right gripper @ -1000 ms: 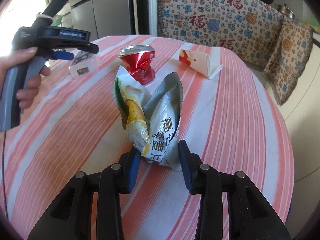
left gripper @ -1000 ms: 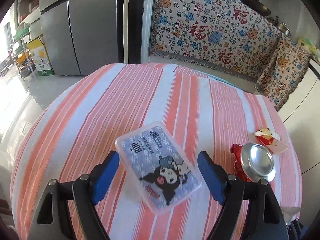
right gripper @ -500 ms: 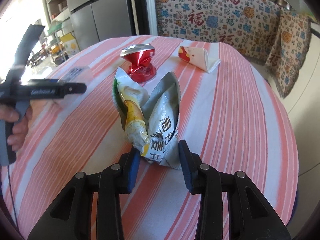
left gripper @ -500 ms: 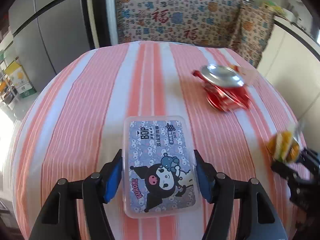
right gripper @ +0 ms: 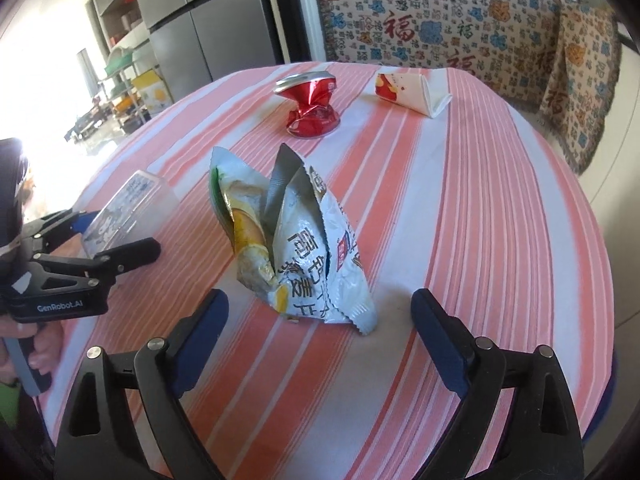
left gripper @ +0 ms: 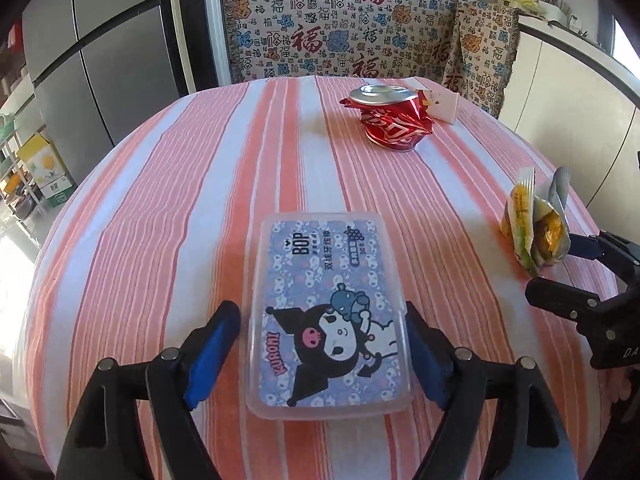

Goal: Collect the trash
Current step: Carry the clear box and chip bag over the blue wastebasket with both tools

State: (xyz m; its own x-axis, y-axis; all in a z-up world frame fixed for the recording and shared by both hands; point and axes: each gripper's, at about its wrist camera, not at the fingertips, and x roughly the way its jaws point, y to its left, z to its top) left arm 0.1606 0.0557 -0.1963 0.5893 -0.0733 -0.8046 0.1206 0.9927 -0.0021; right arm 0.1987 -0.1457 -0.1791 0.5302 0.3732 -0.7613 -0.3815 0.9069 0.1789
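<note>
both sets of jaws stand spread. the right gripper (right gripper: 320,320) has just been opening; the crumpled snack bag (right gripper: 296,240) stands between its blue pads with clear gaps on both sides, resting on the cloth. the left gripper (left gripper: 322,350) has also just been opening; the flat plastic box (left gripper: 328,312) lies between its pads, the left pad apart from the box edge, the right pad very near it; contact there cannot be confirmed.

items by size:
- round table (left gripper: 160,200), covered by a pink-and-white striped cloth, carries all trash items.
- patterned blanket (left gripper: 340,28) hangs behind the table; grey refrigerator doors (left gripper: 104,52) stand to the left of it.
- plastic box: clear, with a purple cartoon label, lying flat near the table's front edge.
- snack bag: torn open at the top, silver inside, yellow and white print, upright, to the right of the box.
- crushed red can (left gripper: 394,120): upright on the far part of the table, silver top tilted.
- folded paper wrapper (right gripper: 412,90): white with a red end, lying just beside the can at the far side.

a hand (right gripper: 36,344) grips the left tool's handle in the right wrist view.
</note>
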